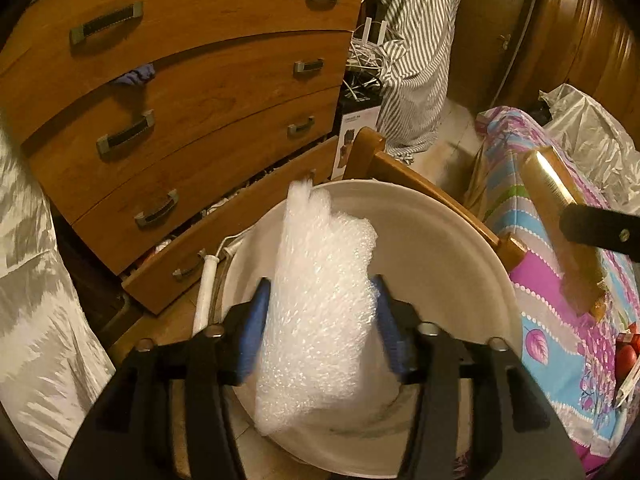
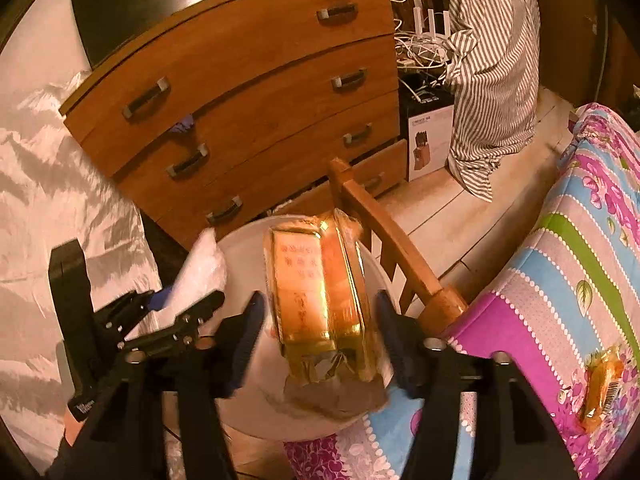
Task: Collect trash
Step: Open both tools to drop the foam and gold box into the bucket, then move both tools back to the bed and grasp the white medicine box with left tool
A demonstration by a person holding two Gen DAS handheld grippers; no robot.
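Note:
My left gripper (image 1: 320, 320) is shut on a crumpled piece of white bubble wrap (image 1: 320, 300) and holds it over the open white bin (image 1: 460, 240). My right gripper (image 2: 318, 328) is shut on a gold foil package (image 2: 320, 292), near the bin's rim (image 2: 248, 400). In the left wrist view the gold package (image 1: 560, 216) hangs to the right of the bin, over the bed. In the right wrist view the left gripper with the bubble wrap (image 2: 200, 276) is at the left. A small orange wrapper (image 2: 602, 384) lies on the flowered bedspread.
A wooden chest of drawers (image 1: 200, 100) stands behind the bin, its bottom drawer pulled out. A wooden chair (image 2: 392, 240) stands between the bin and the bed (image 2: 560, 260). Striped cloth (image 1: 416, 60) and cables are at the back. White sheets (image 1: 36, 280) lie at left.

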